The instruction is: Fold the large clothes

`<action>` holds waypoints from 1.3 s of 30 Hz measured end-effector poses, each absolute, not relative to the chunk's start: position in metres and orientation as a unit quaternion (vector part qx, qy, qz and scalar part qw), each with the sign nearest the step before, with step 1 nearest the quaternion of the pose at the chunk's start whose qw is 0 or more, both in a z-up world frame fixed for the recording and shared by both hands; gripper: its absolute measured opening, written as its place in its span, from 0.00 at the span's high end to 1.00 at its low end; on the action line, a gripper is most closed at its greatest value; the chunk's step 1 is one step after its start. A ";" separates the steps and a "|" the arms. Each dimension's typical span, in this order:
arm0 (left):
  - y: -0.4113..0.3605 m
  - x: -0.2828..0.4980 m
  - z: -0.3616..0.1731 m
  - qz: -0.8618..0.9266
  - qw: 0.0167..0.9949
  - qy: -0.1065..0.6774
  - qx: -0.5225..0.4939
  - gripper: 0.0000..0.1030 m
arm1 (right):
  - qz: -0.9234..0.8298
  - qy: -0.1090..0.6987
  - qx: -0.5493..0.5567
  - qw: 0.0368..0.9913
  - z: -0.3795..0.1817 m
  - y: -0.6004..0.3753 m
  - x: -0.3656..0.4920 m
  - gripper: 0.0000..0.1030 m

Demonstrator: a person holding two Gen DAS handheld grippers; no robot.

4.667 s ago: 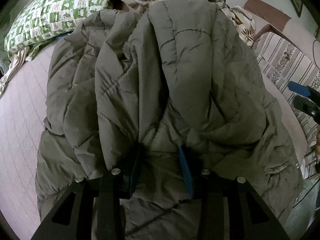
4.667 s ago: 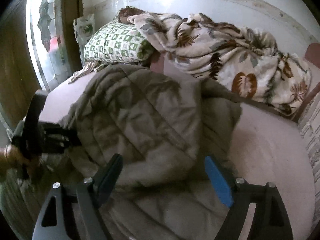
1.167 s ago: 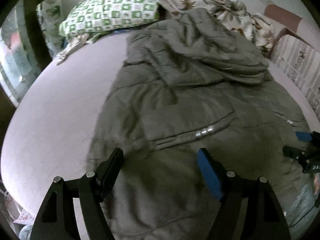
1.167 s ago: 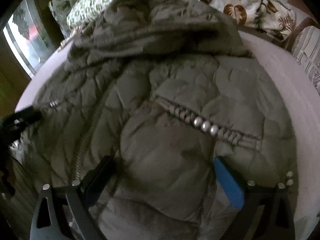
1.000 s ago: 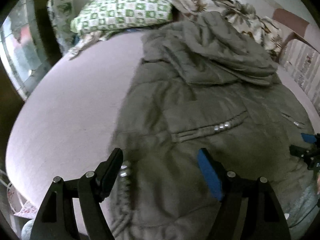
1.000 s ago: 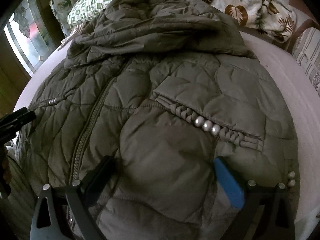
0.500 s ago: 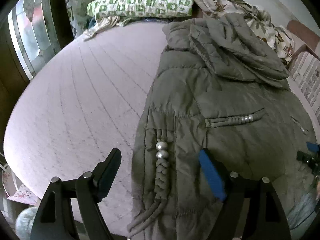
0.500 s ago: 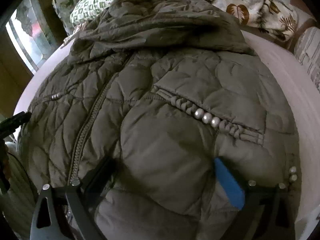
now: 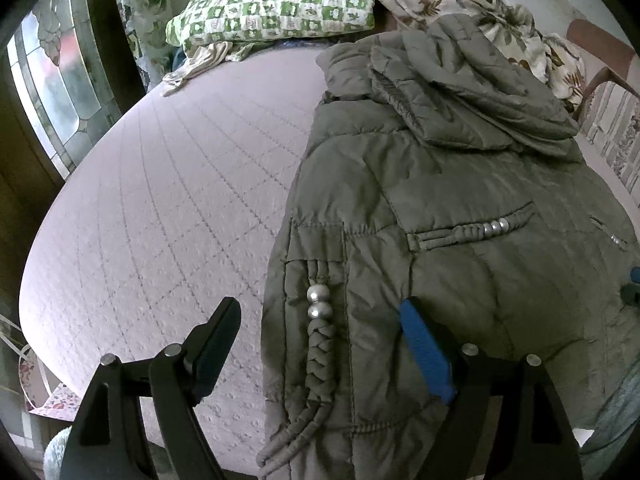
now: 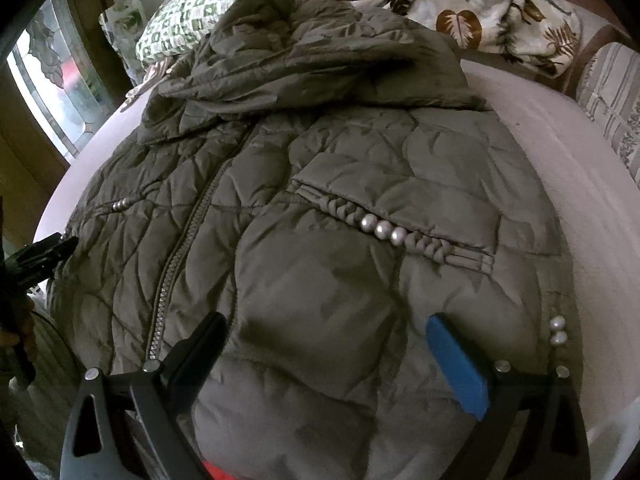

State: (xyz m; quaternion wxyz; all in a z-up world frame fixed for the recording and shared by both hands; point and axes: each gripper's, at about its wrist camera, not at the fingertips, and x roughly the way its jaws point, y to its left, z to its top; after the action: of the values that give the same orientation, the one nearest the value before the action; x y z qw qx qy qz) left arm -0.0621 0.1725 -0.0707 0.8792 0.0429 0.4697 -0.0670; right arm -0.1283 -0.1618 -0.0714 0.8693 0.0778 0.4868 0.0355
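Note:
An olive quilted hooded jacket (image 9: 440,184) lies front up on the bed, zipped, with its hood (image 9: 460,80) folded down at the far end. My left gripper (image 9: 320,336) is open over the jacket's near left corner. A braided cord with two silver beads (image 9: 320,304) lies between its fingers, and the pads stay clear of the fabric. In the right wrist view the jacket (image 10: 320,184) fills the frame. My right gripper (image 10: 328,344) stands open over the near hem, right of the zipper (image 10: 180,248). The left gripper (image 10: 44,256) shows at that view's left edge.
Bare pinkish mattress (image 9: 180,180) stretches left of the jacket up to a green checked pillow (image 9: 272,4). A leaf-print blanket (image 10: 460,0) is bunched along the headboard. A stained-glass window (image 9: 52,80) is at the left, a striped cushion (image 10: 616,100) at the right.
The bunched jacket has been spread flat. Over the last second my left gripper has slid left along the hem to the jacket's corner, so more mattress shows. The right gripper has lifted slightly.

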 end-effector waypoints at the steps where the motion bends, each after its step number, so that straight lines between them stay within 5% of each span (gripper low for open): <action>1: 0.172 -0.062 -0.071 -0.067 0.879 0.470 0.043 0.20 | 0.035 0.487 0.077 0.869 -0.071 -0.162 -0.128 0.02; 21: 0.169 -0.071 -0.067 -0.078 0.872 0.480 0.059 0.19 | -0.041 0.476 0.091 0.874 -0.048 -0.240 -0.160 0.02; 39: 0.177 -0.066 -0.068 -0.102 0.857 0.503 0.043 0.19 | -0.037 0.511 0.217 0.831 -0.102 -0.291 -0.168 0.02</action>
State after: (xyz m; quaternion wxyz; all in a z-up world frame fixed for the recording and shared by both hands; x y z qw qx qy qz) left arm -0.0656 0.1770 -0.0677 0.8573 0.0431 0.5029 -0.1016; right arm -0.1676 -0.2915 -0.1023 0.8309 0.2169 0.5110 -0.0374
